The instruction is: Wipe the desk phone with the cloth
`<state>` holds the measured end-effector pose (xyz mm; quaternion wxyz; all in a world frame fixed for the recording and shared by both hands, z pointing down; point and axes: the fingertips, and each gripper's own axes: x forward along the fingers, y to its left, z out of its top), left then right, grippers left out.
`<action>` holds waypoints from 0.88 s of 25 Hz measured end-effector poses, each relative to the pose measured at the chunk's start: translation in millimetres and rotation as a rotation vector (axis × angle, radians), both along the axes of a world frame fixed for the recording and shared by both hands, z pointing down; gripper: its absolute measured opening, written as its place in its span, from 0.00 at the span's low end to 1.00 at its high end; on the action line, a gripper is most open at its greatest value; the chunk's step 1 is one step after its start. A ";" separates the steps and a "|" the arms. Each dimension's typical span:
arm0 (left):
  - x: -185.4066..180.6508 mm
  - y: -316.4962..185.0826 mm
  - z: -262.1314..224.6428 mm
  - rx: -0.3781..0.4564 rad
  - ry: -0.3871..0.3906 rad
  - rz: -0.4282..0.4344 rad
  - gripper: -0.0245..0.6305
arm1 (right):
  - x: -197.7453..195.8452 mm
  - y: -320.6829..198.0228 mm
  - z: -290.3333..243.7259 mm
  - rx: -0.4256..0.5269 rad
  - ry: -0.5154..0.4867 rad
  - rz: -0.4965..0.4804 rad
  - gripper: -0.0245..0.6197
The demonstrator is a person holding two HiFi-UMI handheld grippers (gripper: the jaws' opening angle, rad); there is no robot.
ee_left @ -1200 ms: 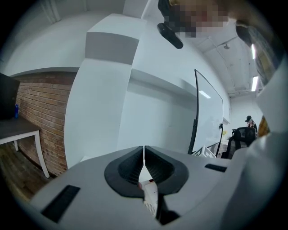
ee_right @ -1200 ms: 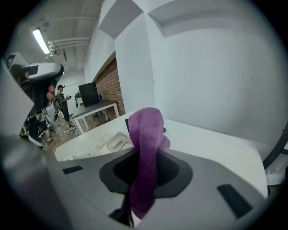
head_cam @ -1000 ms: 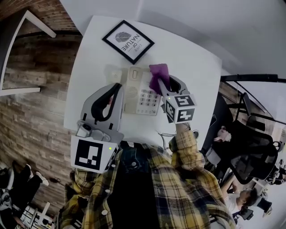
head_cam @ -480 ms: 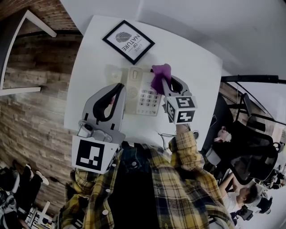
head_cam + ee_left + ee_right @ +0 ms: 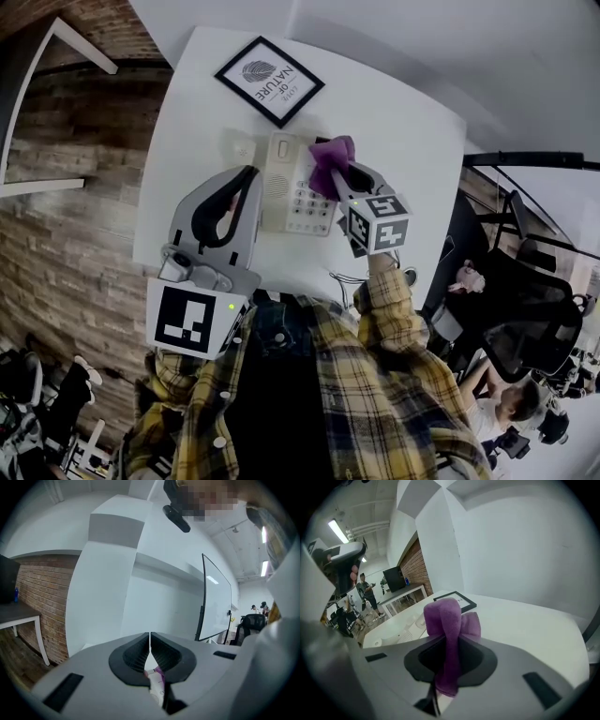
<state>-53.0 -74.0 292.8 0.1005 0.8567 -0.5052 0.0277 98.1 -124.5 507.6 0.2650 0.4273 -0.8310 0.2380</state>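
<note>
Pinching the cloth [image 5: 328, 155], right gripper [image 5: 335, 178] overhangs desk phone [image 5: 284, 192]; left gripper [image 5: 247, 175] jaws pressed together.

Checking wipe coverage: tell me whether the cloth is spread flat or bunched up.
Bunched up: the purple cloth is pinched between the right tool's jaws, doubled into a thick wad sticking out past them.

Soft, fuzzy purple cloth [image 5: 449, 620]; smooth cream plastic desk phone [image 5: 286, 178]; matt white table [image 5: 394, 122]; rough brick wall [image 5: 66, 244], left.
</note>
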 end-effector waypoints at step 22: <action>21.0 -8.8 -0.9 0.006 -0.005 0.118 0.07 | -6.9 125.0 37.5 -0.187 -0.061 0.004 0.13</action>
